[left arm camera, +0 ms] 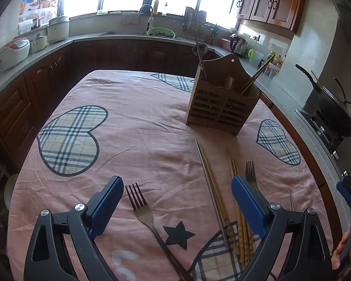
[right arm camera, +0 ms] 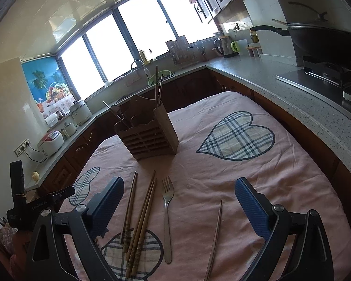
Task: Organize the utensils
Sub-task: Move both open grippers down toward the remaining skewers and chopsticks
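A wooden utensil holder (left arm camera: 222, 103) stands on the pink tablecloth and holds a few chopsticks and a ladle; it also shows in the right wrist view (right arm camera: 149, 135). Loose on the cloth lie a fork (left arm camera: 143, 213), wooden chopsticks (left arm camera: 240, 222), a metal chopstick pair (left arm camera: 210, 187) and a second fork (left arm camera: 250, 173). The right wrist view shows that fork (right arm camera: 167, 208), the chopsticks (right arm camera: 140, 220) and a single chopstick (right arm camera: 215, 236). My left gripper (left arm camera: 177, 193) is open and empty above the first fork. My right gripper (right arm camera: 179, 194) is open and empty above the second fork.
The table (left arm camera: 133, 126) wears a pink cloth with plaid hearts. A kitchen counter wraps around it, with rice cookers (left arm camera: 12, 50), a sink (left arm camera: 160, 32), a kettle (left arm camera: 238, 44) and a wok (left arm camera: 337, 114) on a stove at the right.
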`<act>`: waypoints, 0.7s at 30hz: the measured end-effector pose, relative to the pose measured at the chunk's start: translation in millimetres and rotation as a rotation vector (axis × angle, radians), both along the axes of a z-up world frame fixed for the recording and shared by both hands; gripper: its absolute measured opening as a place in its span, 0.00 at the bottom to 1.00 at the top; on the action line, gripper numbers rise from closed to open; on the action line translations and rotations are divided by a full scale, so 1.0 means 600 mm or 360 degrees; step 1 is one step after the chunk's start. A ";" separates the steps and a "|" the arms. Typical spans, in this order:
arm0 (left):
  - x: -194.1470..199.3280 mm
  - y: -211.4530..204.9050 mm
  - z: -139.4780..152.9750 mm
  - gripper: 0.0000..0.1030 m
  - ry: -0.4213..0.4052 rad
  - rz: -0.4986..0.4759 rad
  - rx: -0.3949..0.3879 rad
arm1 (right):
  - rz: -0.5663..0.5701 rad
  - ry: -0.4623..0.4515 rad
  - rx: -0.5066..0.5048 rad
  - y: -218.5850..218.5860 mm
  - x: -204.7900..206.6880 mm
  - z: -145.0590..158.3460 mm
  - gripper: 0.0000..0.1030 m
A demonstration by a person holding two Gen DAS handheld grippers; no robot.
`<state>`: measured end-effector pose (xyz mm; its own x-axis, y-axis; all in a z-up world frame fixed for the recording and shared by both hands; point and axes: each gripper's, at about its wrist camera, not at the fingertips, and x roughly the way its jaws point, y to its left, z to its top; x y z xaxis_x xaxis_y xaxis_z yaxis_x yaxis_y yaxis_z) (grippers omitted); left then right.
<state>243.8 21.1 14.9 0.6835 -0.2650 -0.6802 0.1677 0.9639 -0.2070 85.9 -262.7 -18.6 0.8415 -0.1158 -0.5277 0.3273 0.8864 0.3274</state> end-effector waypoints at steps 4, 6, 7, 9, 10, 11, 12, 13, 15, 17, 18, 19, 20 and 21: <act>0.018 -0.020 -0.008 0.90 0.0030 -0.0018 0.0045 | 0.0003 0.0043 -0.0006 -0.002 0.005 -0.009 0.94; 0.027 -0.031 -0.013 0.86 0.0042 -0.0025 0.0084 | 0.0006 0.0078 -0.0016 -0.002 0.011 -0.016 0.94; 0.032 -0.037 -0.016 0.84 0.0051 -0.0032 0.0099 | 0.0009 0.0098 -0.0020 -0.001 0.014 -0.020 0.93; 0.045 -0.047 -0.021 0.74 0.0078 -0.0053 0.0107 | 0.0016 0.0130 -0.0029 0.000 0.020 -0.027 0.93; 0.053 -0.053 -0.024 0.73 0.0094 -0.0061 0.0113 | 0.0018 0.0142 -0.0032 0.000 0.022 -0.031 0.91; 0.061 -0.058 -0.027 0.70 0.0108 -0.0064 0.0121 | 0.0015 0.0160 -0.0035 0.000 0.024 -0.035 0.89; 0.070 -0.064 -0.030 0.67 0.0120 -0.0068 0.0128 | 0.0014 0.0180 -0.0032 -0.002 0.027 -0.039 0.83; 0.079 -0.069 -0.032 0.66 0.0129 -0.0077 0.0131 | 0.0017 0.0201 -0.0020 -0.005 0.030 -0.044 0.76; 0.096 -0.082 -0.039 0.65 0.0141 -0.0095 0.0157 | 0.0016 0.0245 0.0000 -0.010 0.035 -0.054 0.70; 0.115 -0.097 -0.048 0.64 0.0151 -0.0107 0.0206 | 0.0009 0.0298 0.0002 -0.014 0.040 -0.066 0.61; 0.126 -0.105 -0.056 0.61 0.0163 -0.0113 0.0225 | 0.0010 0.0320 0.0013 -0.016 0.041 -0.073 0.57; 0.138 -0.112 -0.063 0.60 0.0182 -0.0119 0.0239 | 0.0012 0.0341 0.0023 -0.019 0.043 -0.079 0.53; 0.149 -0.117 -0.070 0.58 0.0201 -0.0126 0.0250 | 0.0010 0.0364 0.0027 -0.021 0.045 -0.085 0.52; 0.161 -0.123 -0.078 0.58 0.0217 -0.0130 0.0260 | 0.0009 0.0386 0.0028 -0.022 0.047 -0.091 0.49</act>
<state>340.2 -52.7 -31.8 0.5629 -0.1943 -0.8034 0.2277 0.9708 -0.0752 113.8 -276.1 -73.2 0.6906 -0.1004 -0.7162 0.3933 0.8832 0.2554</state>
